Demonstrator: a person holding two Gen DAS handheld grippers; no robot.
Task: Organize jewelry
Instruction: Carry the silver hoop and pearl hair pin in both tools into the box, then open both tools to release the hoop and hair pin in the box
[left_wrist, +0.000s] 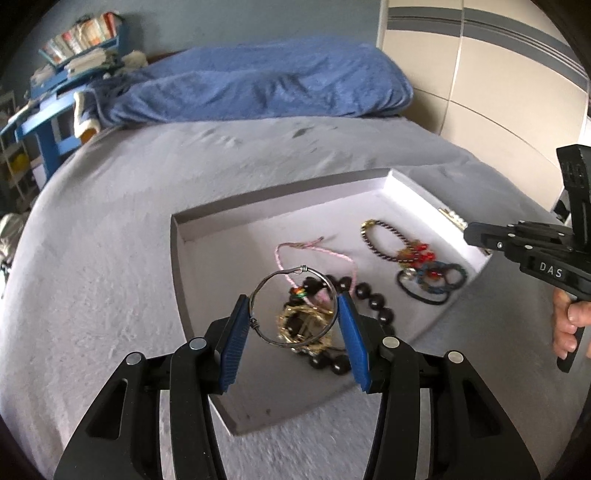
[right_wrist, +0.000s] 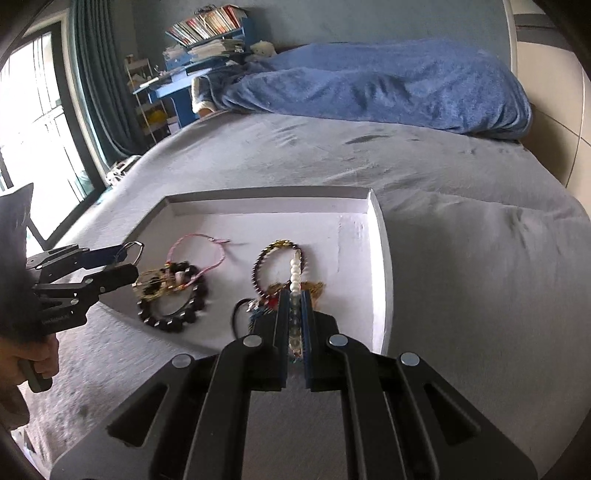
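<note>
A bedroom: a grey bedspread (left_wrist: 110, 221) covers the bed, a rumpled blue blanket (left_wrist: 258, 88) lies along its far edge, and a blue shelf of books (right_wrist: 207, 26) stands by the wall beyond. On the bedspread sits a shallow white tray (right_wrist: 380, 236) that carries the jewelry. The left gripper (left_wrist: 295, 325) hangs above the tray's near left edge with its blue pads (left_wrist: 234, 339) pressed against opposite sides of a thin wire bangle (left_wrist: 293, 306); the ring stands on edge between the fingers, its open face turned toward the wrist camera, and it is clear of the tray floor. Under it lie a gold chain bracelet (left_wrist: 295, 325), a black bead bracelet (right_wrist: 173, 295) and a pink cord bracelet (right_wrist: 207, 251) overlapping one another in the tray's left half. Toward the tray's right edge lie a dark bead bracelet with gold links (right_wrist: 266, 258) and, at the near edge, dark elastic hair ties (left_wrist: 432, 284). The right gripper (right_wrist: 294, 325) is closed on a pearl strip (right_wrist: 295, 277), a straight row of white pearls whose long axis runs along the fingers and points away from the camera toward the tray's far edge, its tip over the dark bead bracelet. Whether it touches that bracelet cannot be told.
</note>
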